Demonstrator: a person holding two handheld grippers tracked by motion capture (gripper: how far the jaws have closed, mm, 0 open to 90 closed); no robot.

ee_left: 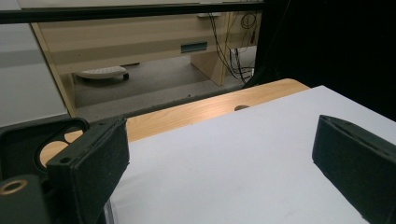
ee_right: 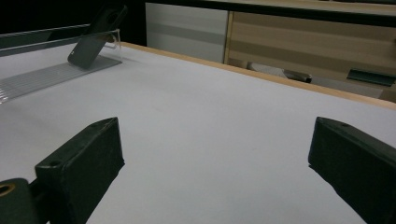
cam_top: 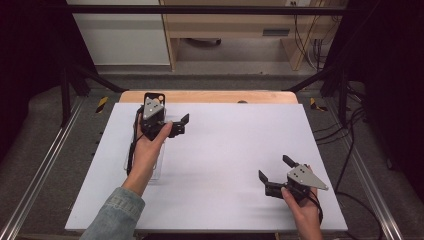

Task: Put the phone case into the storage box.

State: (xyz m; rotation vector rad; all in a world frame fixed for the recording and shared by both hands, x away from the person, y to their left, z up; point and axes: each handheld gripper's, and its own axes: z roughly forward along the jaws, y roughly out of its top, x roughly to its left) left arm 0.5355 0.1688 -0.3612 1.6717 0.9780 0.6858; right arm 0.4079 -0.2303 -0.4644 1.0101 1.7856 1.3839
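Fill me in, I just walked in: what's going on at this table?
A person holds a hand-held gripper in each hand over a white mat. The left hand-held gripper and the right hand-held gripper are both open and empty. A dark phone leans on a clear stand near the left one, untouched.

My right gripper (ee_right: 215,163) hangs low over the white tabletop (ee_right: 210,116), jaws spread wide with nothing between them but bare surface. Way off at the far left corner, a dark phone (ee_right: 95,35) leans tilted on a clear stand (ee_right: 56,72). A wooden strip (ee_right: 261,77) runs along the tabletop's far edge, with a wooden cabinet (ee_right: 317,42) behind it.
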